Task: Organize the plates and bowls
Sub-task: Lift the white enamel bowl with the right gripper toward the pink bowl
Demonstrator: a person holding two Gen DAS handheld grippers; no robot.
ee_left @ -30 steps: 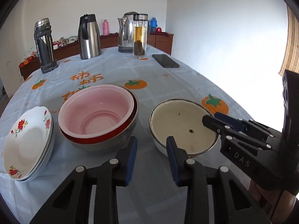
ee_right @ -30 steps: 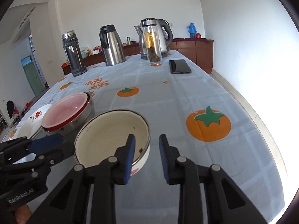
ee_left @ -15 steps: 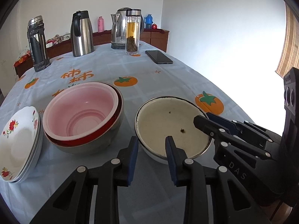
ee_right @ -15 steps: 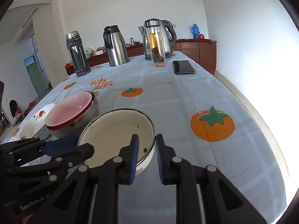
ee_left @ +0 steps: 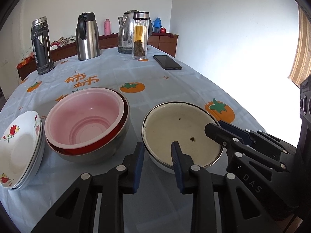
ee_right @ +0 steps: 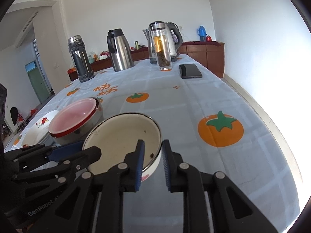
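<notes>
A cream enamel bowl (ee_left: 178, 130) with dark specks sits on the tablecloth; it also shows in the right wrist view (ee_right: 120, 139). My left gripper (ee_left: 157, 155) is open, its jaws straddling the bowl's near rim. My right gripper (ee_right: 152, 155) is open, its jaws straddling the bowl's right rim; it shows in the left wrist view (ee_left: 223, 130). A pink bowl (ee_left: 85, 114) is nested in a red-rimmed steel bowl (ee_left: 116, 139). White flowered plates (ee_left: 19, 147) are stacked at the left.
At the table's far end stand a dark thermos (ee_left: 40, 44), a steel carafe (ee_left: 87, 36), an electric kettle (ee_left: 126, 33) and a glass tea bottle (ee_left: 140, 36). A black phone (ee_left: 167, 62) lies at the right. The table's right edge (ee_right: 272, 128) is close.
Both grippers have moved forward onto the cream bowl's rim. The left gripper shifted right from between the two bowls. The right gripper's jaws narrowed, then opened a little around the rim.
</notes>
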